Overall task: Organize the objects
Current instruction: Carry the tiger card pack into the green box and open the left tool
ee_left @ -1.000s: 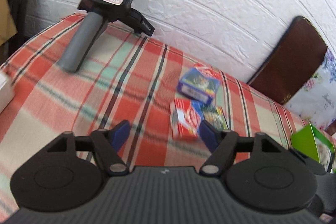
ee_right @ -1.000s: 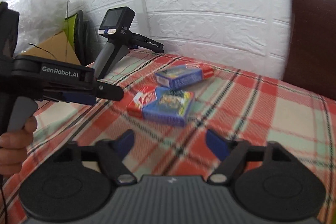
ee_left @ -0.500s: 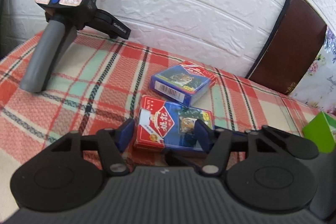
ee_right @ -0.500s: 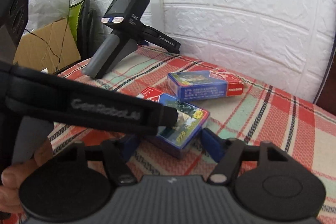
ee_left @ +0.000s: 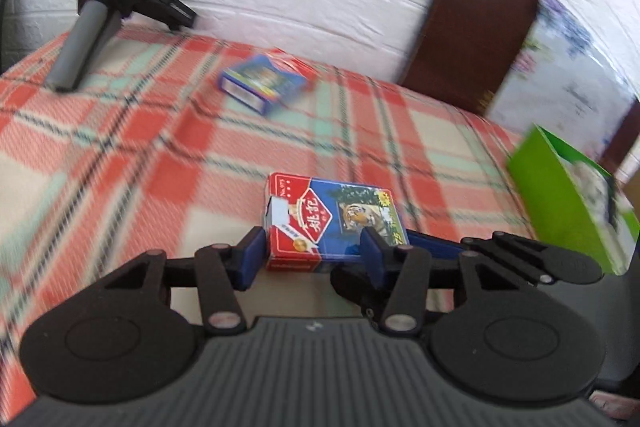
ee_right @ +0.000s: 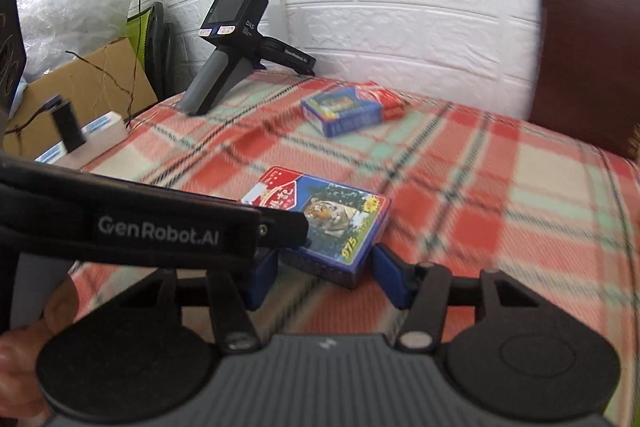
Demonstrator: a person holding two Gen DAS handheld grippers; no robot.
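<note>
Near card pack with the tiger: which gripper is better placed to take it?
Left, probably. The left gripper has its closing jaws astride the red end of the near card pack, both pads at its sides. The right gripper meets a corner; its jaws, also closing, show a gap on the right.

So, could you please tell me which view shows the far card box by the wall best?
The right wrist view: the far card box is nearer there and its long side shows. The left wrist view shows it smaller and more blurred.
</note>
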